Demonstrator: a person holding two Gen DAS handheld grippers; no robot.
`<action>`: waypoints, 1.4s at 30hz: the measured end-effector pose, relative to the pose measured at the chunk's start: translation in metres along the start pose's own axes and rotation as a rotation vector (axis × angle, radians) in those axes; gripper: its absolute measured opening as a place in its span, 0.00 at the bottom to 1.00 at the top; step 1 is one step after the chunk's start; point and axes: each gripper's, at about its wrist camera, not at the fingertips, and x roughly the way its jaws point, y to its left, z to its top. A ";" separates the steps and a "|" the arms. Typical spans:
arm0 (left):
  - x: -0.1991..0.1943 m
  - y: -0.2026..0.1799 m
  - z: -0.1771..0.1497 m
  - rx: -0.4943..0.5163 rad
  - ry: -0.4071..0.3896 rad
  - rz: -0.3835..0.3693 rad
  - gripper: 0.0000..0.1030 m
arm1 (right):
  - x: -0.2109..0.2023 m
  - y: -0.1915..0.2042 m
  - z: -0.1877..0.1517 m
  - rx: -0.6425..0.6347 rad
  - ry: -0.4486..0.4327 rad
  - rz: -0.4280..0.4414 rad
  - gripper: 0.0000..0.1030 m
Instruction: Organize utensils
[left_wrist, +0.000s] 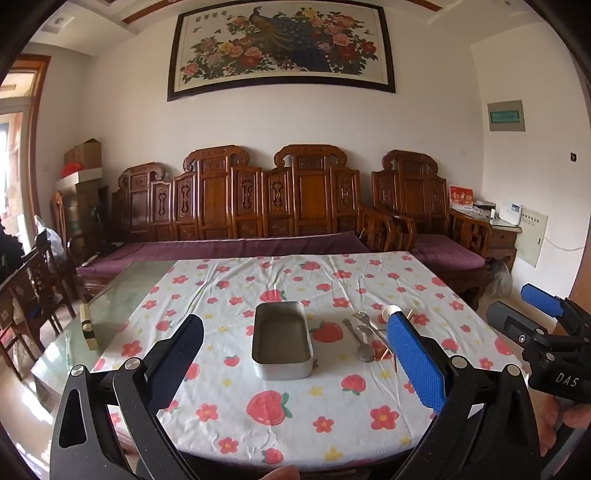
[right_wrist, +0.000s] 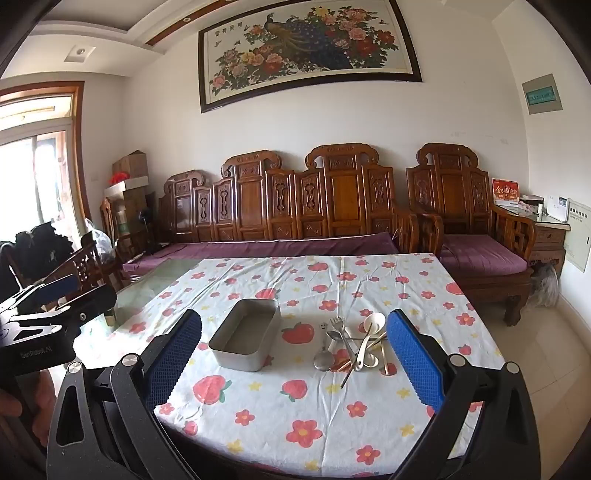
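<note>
An empty grey metal tin (left_wrist: 282, 369) (right_wrist: 236, 360) stands mid-table on the strawberry-print cloth (left_wrist: 258, 406). To its right lies a loose pile of utensils (left_wrist: 365, 332) (right_wrist: 354, 343): a metal spoon (right_wrist: 323, 358), a fork (right_wrist: 338, 323), white spoons (right_wrist: 373, 325) and chopsticks (right_wrist: 347, 369), crossed over each other. My left gripper (left_wrist: 295, 321) hangs open above the near table edge, facing the tin, with nothing between its fingers. My right gripper (right_wrist: 293, 319) is also open and empty, facing the tin and the pile. Each gripper shows at the edge of the other's view (left_wrist: 517, 306) (right_wrist: 55, 291).
The cloth covers only part of the glass table (left_wrist: 110, 306); a small wooden block (left_wrist: 88, 325) rests on the bare glass at the left. A carved wooden bench (left_wrist: 258, 206) with purple cushions runs behind the table. Wooden chairs (left_wrist: 37, 288) stand at the left.
</note>
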 end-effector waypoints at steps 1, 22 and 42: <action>0.000 0.000 0.000 0.000 0.000 -0.001 0.94 | 0.000 0.000 0.000 -0.002 0.000 0.000 0.97; 0.000 0.000 0.000 0.000 0.006 0.000 0.94 | 0.000 0.001 0.000 0.001 -0.001 0.001 0.97; 0.001 0.005 -0.005 -0.005 0.006 0.000 0.94 | 0.000 0.002 0.000 0.000 0.000 0.003 0.97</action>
